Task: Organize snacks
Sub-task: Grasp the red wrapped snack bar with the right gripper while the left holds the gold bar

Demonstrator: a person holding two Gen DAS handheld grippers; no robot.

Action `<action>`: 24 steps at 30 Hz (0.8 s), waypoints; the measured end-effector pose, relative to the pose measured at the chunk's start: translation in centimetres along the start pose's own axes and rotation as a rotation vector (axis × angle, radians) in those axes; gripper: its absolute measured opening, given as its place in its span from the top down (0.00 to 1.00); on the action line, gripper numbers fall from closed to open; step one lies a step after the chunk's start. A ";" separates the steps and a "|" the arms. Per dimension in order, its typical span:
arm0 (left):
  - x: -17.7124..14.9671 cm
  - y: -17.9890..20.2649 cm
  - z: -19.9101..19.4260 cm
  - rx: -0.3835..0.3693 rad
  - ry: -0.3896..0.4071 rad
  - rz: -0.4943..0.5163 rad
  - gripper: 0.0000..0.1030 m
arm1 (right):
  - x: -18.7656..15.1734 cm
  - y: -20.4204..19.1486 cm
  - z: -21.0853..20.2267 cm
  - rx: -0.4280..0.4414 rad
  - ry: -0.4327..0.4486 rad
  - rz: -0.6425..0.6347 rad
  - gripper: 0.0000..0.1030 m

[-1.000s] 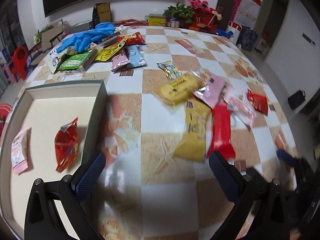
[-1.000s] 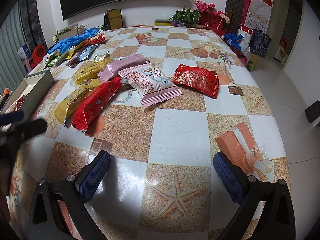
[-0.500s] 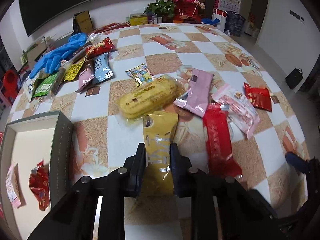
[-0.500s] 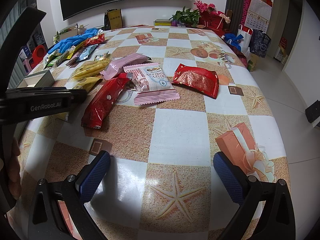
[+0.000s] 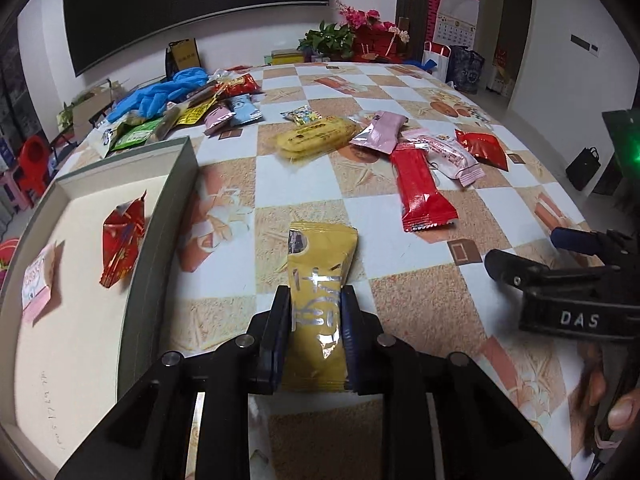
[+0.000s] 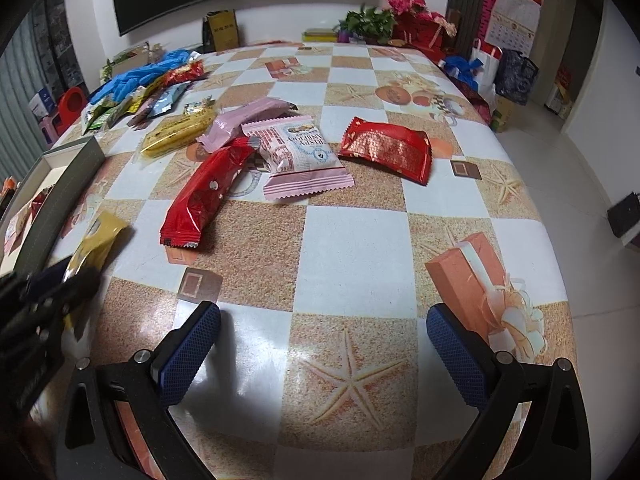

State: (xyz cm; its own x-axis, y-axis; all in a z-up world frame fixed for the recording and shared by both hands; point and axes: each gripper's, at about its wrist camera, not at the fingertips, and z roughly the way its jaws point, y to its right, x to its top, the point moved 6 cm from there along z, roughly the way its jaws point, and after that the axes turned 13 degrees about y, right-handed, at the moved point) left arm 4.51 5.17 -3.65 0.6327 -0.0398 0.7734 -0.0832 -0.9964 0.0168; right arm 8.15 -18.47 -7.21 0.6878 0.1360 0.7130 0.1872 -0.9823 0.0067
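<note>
My left gripper (image 5: 315, 300) is shut on a yellow snack packet (image 5: 320, 280) and holds it above the table, right of the grey box (image 5: 176, 216). The packet also shows at the left of the right wrist view (image 6: 96, 240). The box holds a red packet (image 5: 122, 236) and a pink packet (image 5: 38, 280). My right gripper (image 6: 324, 344) is open and empty above the table's near edge. Loose on the table lie a long red packet (image 6: 208, 192), a pink-white packet (image 6: 300, 156), a red foil packet (image 6: 386, 148), a pink packet (image 6: 244, 120) and a yellow biscuit pack (image 6: 176, 134).
A pile of snacks and blue gloves (image 5: 160, 92) lies at the far left of the table (image 6: 352, 256). Flowers and gift bags (image 6: 404, 20) stand at the far edge. The right gripper body (image 5: 576, 292) shows at the right of the left wrist view.
My left gripper closed on the yellow packet, lifted it and pulled it back toward the box side. The right gripper stayed still and open.
</note>
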 end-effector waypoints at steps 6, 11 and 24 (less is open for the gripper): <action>-0.1 0.0 -0.1 0.002 0.007 -0.004 0.75 | -0.5 -0.4 -0.5 -0.065 0.017 0.042 0.00; -0.2 -0.3 -0.1 0.005 0.009 -0.019 0.74 | -0.5 -0.4 -0.4 -0.080 -0.007 0.073 0.00; -0.3 -2.3 -0.3 0.022 0.016 -0.106 0.76 | 0.3 -6.1 0.3 0.047 -0.021 -0.040 0.00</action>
State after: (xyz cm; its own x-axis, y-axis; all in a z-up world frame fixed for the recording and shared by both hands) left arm 4.28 7.47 -3.75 0.6250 0.0670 0.7777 0.0006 -0.9964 0.0853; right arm 7.46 -12.38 -7.22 0.6935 0.1782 0.6980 0.2476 -0.9689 0.0014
